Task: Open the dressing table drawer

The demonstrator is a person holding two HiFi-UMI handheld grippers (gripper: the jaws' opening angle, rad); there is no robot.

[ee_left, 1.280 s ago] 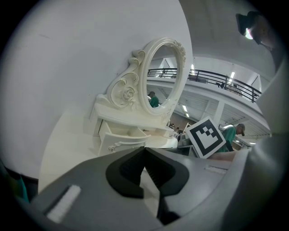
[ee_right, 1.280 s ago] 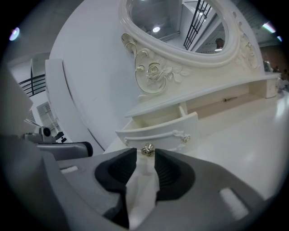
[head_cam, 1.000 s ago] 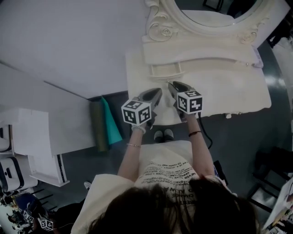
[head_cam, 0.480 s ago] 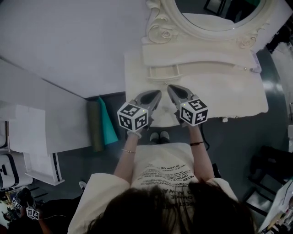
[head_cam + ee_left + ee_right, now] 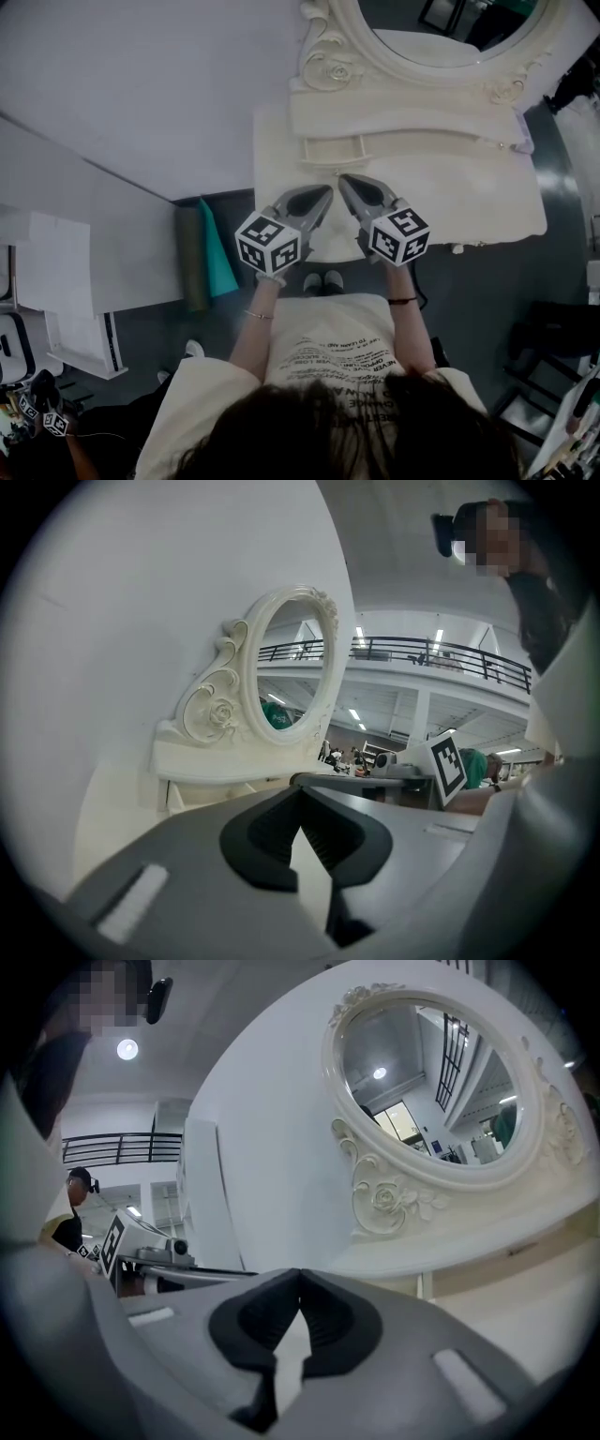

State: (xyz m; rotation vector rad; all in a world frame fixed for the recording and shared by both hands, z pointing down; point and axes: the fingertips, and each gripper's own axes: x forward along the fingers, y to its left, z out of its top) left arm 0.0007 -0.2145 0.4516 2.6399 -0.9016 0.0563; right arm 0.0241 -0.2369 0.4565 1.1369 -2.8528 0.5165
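Note:
The cream dressing table (image 5: pixel 450 187) stands against the wall, with its carved oval mirror (image 5: pixel 441 28) at the back. A small shelf unit (image 5: pixel 333 148) sits under the mirror's left end. Both grippers hover side by side over the table's front left part. My left gripper (image 5: pixel 323 192) is shut and holds nothing (image 5: pixel 300 794). My right gripper (image 5: pixel 345 180) has just been closing and is now shut, with nothing between its pads (image 5: pixel 298 1279). A pale piece (image 5: pixel 337 246) juts from the table's front edge under the grippers; I cannot tell whether it is the drawer.
A green roll (image 5: pixel 214 251) and a dark roll (image 5: pixel 192 258) lean by the table's left side. A white cabinet (image 5: pixel 66 281) stands further left. Dark floor (image 5: pixel 506 281) lies to the table's right. The person's shoes (image 5: pixel 323 279) are at the table's front.
Both grippers have risen and drifted a little toward the mirror; their marker cubes look larger. The right gripper's jaws have come together.

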